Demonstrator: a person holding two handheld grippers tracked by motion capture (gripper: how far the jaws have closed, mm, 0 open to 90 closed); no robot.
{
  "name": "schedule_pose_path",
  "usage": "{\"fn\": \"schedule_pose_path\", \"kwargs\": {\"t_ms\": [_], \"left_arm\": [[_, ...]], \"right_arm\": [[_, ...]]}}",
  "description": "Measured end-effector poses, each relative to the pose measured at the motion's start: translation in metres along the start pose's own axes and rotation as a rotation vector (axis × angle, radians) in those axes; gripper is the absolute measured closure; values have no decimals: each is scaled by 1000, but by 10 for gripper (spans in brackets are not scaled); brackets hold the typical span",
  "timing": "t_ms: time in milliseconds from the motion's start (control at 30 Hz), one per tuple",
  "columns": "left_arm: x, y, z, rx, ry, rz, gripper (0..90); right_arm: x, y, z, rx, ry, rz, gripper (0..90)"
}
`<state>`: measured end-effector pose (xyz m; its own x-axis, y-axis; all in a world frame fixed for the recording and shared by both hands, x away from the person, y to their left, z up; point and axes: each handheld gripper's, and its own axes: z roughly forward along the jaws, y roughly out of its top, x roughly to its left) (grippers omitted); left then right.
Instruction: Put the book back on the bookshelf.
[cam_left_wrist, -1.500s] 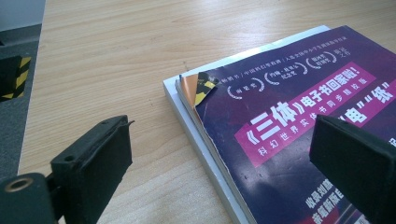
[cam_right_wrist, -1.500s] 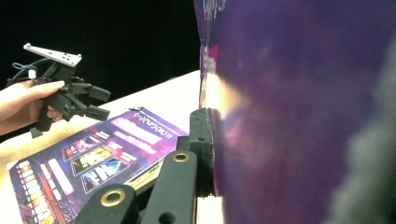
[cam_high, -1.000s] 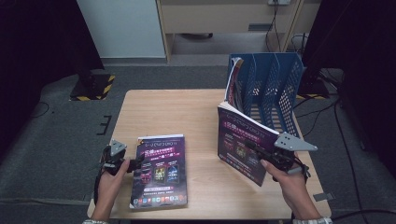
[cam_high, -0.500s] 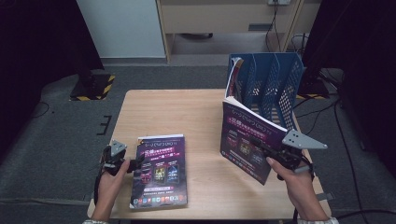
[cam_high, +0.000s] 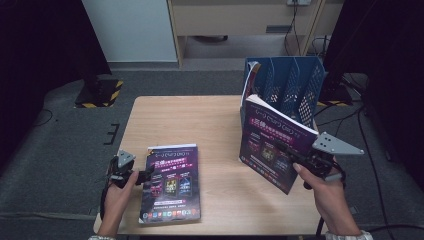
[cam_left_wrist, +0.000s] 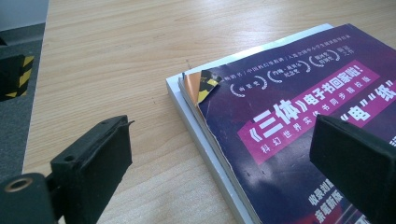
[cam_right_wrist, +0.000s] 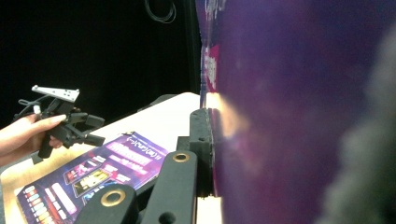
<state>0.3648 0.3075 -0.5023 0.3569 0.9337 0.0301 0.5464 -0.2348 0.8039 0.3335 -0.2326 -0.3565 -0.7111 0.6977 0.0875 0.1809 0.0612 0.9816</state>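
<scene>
A purple book hangs tilted above the right side of the table, just in front of the blue rack. My right gripper is shut on its lower edge. One black pad presses against the cover. A second purple book lies flat near the table's front left. My left gripper stands open at that book's left edge, one jaw over the cover and one over bare wood.
A blue slotted file rack stands at the table's far right corner, with one thin booklet in its left slot. The wooden table has bare room in the middle and at the back left. Dark floor and cables surround it.
My right gripper has lifted the held book higher and brought it closer to the blue rack. The left gripper and the flat book have stayed where they were.
</scene>
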Motion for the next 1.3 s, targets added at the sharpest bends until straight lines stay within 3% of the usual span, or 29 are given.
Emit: {"fn": "schedule_pose_path", "kwargs": {"t_ms": [800, 1300], "left_arm": [[0, 0, 0, 0, -1, 1, 53], [3, 0, 0, -12, -4, -16, 52]], "right_arm": [[-34, 39, -26, -28, -130, 3, 826], [-58, 54, -4, -10, -272, 9, 826]]}}
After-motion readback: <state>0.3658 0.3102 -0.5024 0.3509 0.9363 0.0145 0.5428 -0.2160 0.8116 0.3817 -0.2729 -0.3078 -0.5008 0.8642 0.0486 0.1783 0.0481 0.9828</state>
